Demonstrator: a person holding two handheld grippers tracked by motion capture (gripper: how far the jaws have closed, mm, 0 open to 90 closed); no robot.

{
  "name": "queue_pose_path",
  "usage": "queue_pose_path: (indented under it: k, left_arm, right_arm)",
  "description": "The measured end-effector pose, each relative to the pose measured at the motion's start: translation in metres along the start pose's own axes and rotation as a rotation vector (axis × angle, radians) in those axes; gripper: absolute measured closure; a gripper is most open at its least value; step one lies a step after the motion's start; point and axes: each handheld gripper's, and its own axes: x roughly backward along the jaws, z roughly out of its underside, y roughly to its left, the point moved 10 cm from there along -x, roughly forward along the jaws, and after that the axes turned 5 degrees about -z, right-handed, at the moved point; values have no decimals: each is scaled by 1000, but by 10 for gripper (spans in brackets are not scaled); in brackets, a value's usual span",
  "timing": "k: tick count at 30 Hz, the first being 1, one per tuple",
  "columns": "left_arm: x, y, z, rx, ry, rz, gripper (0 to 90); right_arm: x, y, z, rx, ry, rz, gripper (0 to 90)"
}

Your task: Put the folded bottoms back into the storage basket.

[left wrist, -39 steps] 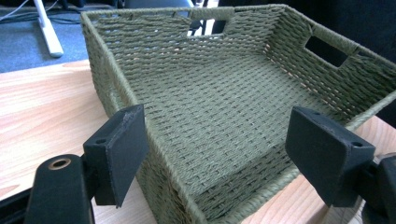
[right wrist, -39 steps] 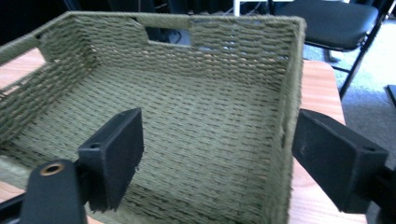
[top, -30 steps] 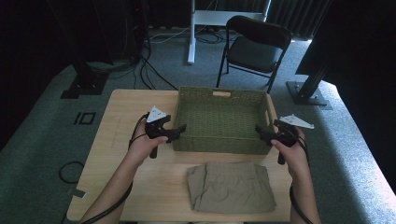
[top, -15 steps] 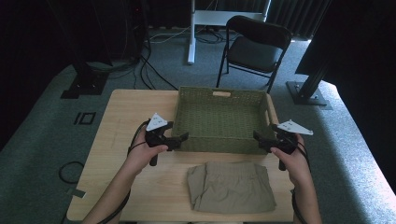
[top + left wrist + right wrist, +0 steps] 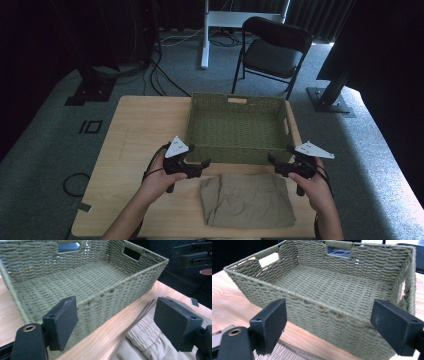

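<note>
A green woven basket (image 5: 235, 155) stands empty at the back middle of the wooden table (image 5: 140, 130). In front of it lies a folded khaki garment (image 5: 247, 200). My left gripper (image 5: 202, 164) hovers open at the basket's near left corner, just left of the garment. The right gripper (image 5: 274, 161) is open too, at the near right corner above the garment's top right edge. In the left gripper view the jaws (image 5: 117, 317) frame the basket wall (image 5: 112, 297) and the garment's gathered waistband (image 5: 142, 337). The right gripper (image 5: 332, 322) faces the basket's front wall (image 5: 317, 312), with nothing between the pads.
Bare tabletop lies left of the basket and along the near edge. Beyond the table on the grey carpet are a black folding chair (image 5: 275, 50), a white desk leg (image 5: 205, 35), cables and black stand bases (image 5: 330, 100).
Both hands have drawn back from the basket's sides toward the near edge and slightly inward, to its front corners by the garment. The jaws stay as wide as before.
</note>
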Motion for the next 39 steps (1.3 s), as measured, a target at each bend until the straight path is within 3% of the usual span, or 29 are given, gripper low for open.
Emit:
queue_pose_path:
  k: [5,9,17,19,26,33,39]
  left_arm:
    - [-1,-9,9,-4,13,15,202]
    - [-2,-17,15,5,6,16,202]
    - [-9,-31,26,17,11,38,202]
    - [-13,-35,34,13,29,41,202]
    - [-17,-42,53,34,72,46,202]
    - [-23,-55,72,35,127,51,202]
    - [-33,-65,101,64,193,30,202]
  right_arm:
    - [2,5,5,5,-1,0,133]
    - [3,13,23,40,32,2,133]
    - [1,17,45,24,62,-12,133]
    - [1,19,61,40,91,-12,132]
    - [2,19,80,14,122,-5,132]
    - [-1,19,103,38,182,6,131]
    - [3,14,116,17,195,27,131]
